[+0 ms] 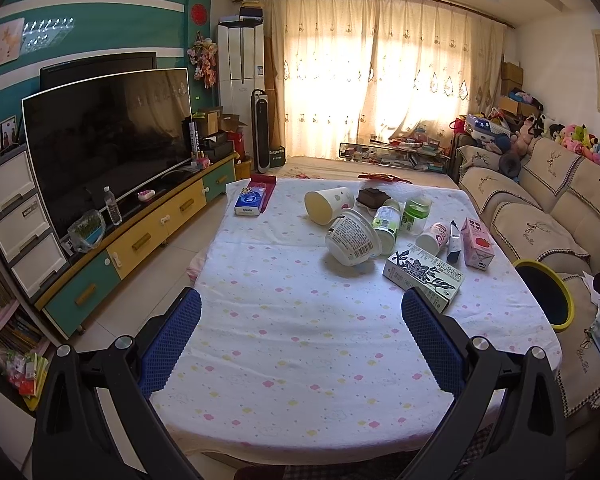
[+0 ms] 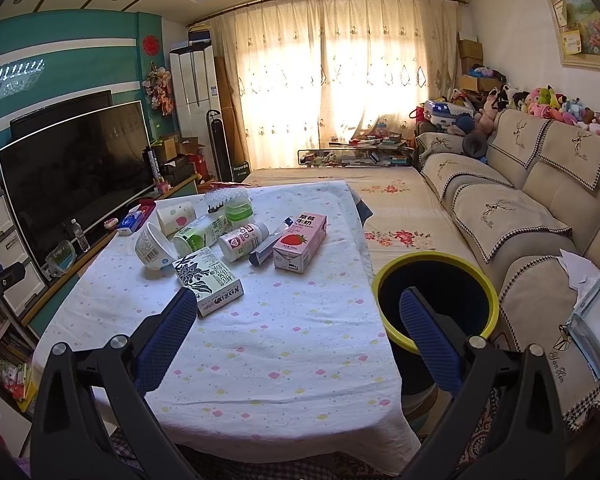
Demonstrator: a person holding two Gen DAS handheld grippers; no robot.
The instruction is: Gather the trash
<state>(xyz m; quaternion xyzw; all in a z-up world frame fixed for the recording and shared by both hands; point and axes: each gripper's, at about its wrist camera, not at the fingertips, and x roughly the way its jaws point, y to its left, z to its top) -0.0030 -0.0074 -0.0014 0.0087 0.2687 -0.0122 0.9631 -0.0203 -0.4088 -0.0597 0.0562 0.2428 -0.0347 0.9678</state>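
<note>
On the left we see the TV (image 1: 104,136) beside the table (image 1: 300,360). Our left gripper (image 1: 300,340) hovers with its tongs apart and empty above the table's near edge. The trash, among it a noodle cup (image 1: 352,238), a patterned box (image 1: 422,276) and a pink carton (image 2: 300,242), is clustered toward the far right corner. Our right gripper (image 2: 294,338) is spread and empty too, near the bin (image 2: 436,296) just beside the table's right edge

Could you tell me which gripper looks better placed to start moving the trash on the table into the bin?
Probably the right gripper: it is open, the yellow-rimmed bin sits just beyond its right finger, and the flower-print box lies by its left fingertip. The left gripper, also open, sees that bin far off to its right.
</note>
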